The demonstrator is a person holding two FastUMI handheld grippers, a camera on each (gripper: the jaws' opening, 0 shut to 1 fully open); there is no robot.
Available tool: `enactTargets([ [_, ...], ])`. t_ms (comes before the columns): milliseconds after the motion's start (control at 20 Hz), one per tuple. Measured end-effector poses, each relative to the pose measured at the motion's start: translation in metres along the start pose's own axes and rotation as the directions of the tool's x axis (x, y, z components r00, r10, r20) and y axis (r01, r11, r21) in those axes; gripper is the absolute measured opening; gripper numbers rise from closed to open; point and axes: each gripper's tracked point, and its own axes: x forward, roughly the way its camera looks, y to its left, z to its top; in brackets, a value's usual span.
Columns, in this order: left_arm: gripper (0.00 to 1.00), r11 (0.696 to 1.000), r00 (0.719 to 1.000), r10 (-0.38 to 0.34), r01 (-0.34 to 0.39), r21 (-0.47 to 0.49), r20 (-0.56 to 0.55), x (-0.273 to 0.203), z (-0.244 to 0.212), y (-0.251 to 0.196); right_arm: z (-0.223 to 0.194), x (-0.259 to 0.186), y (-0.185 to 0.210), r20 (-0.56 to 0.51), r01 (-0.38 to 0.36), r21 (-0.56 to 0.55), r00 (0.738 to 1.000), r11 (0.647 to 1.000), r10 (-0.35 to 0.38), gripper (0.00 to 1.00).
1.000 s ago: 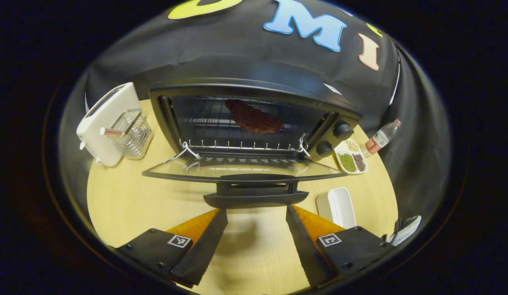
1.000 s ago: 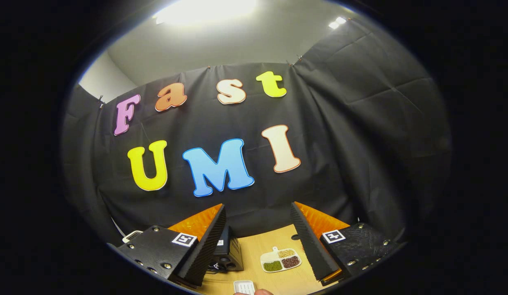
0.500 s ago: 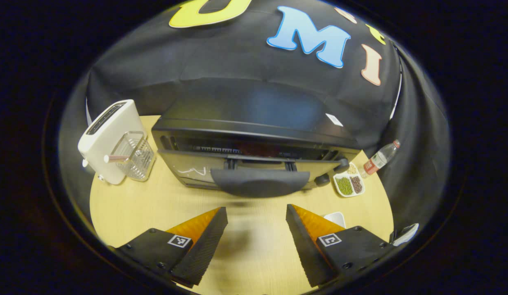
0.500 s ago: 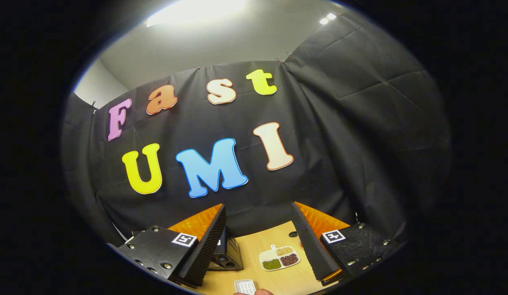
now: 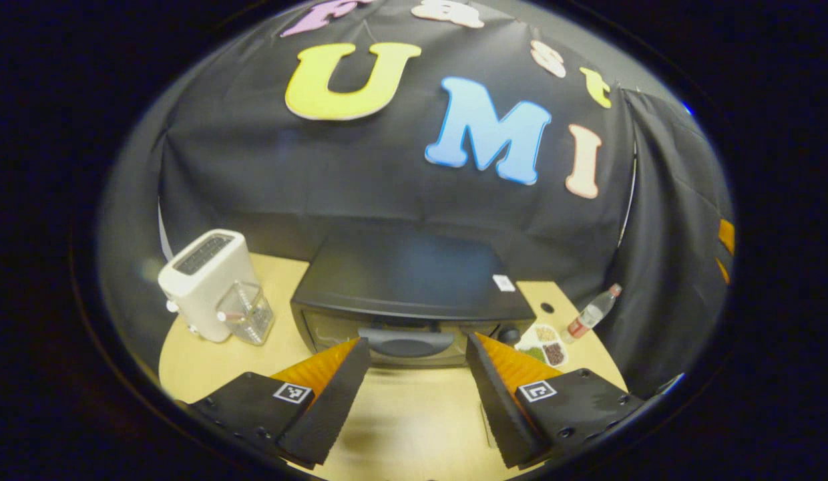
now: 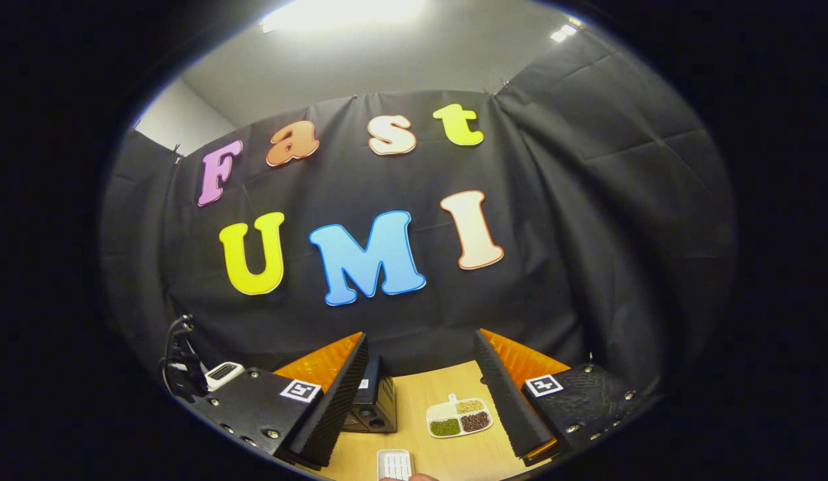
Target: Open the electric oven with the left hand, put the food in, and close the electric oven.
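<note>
The black electric oven (image 5: 414, 294) stands at the back of the wooden table (image 5: 207, 354), its glass door up against the front and its curved handle (image 5: 406, 343) facing me. My left gripper (image 5: 417, 351) hangs open above the table in front of that handle, apart from it, with nothing between its fingers. In the right gripper view the oven's right end with two knobs (image 6: 372, 406) shows low down. My right gripper (image 6: 421, 347) is held high and open, holding nothing. The food is hidden behind the door.
A white toaster (image 5: 203, 284) and a clear basket (image 5: 248, 321) stand left of the oven. A divided dish of beans (image 5: 544, 346) and a plastic bottle (image 5: 591, 311) sit to its right. A small white tray (image 6: 395, 464) lies near the table front.
The oven door swung up from lying flat to shut, hiding the brown food on the rack. My left gripper pulled back and rose away from the oven. The right gripper barely shifted.
</note>
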Motion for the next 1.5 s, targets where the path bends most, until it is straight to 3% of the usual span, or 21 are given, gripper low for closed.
enactTargets([
  [150,0.96,0.995,0.979,0.085,-0.094,0.039,0.185,-0.051,0.051,0.000,-0.001,0.005,0.013,-0.005,-0.067,-0.029,0.998,0.997,0.067,0.95],
  [300,0.96,0.989,0.940,0.105,-0.135,0.069,0.326,-0.104,0.094,-0.018,-0.003,0.009,0.027,-0.013,-0.130,-0.042,0.992,0.991,0.129,0.96],
  [450,0.96,0.978,0.899,0.127,-0.184,0.099,0.418,-0.145,0.127,-0.030,-0.001,0.005,0.040,-0.009,-0.190,-0.045,0.982,0.981,0.190,0.95],
  [650,0.97,0.969,0.872,0.137,-0.217,0.121,0.471,-0.176,0.133,-0.046,0.011,-0.008,0.057,0.032,-0.250,-0.058,0.967,0.967,0.252,0.95],
  [700,0.97,0.967,0.869,0.128,-0.216,0.134,0.479,-0.182,0.133,-0.050,0.012,-0.011,0.058,0.031,-0.245,-0.065,0.968,0.967,0.247,1.00],
  [750,0.97,0.967,0.867,0.111,-0.206,0.147,0.486,-0.186,0.136,-0.055,0.012,-0.015,0.059,0.031,-0.239,-0.065,0.970,0.969,0.242,0.95],
  [1150,0.97,0.983,0.863,-0.012,-0.083,0.164,0.506,-0.211,0.146,-0.072,0.026,-0.053,0.080,0.063,-0.175,-0.101,0.981,0.979,0.182,0.95],
  [1500,0.96,0.981,0.866,-0.045,-0.057,0.187,0.499,-0.230,0.129,-0.060,0.019,-0.078,0.098,0.067,-0.156,-0.105,0.984,0.982,0.163,0.95],
])
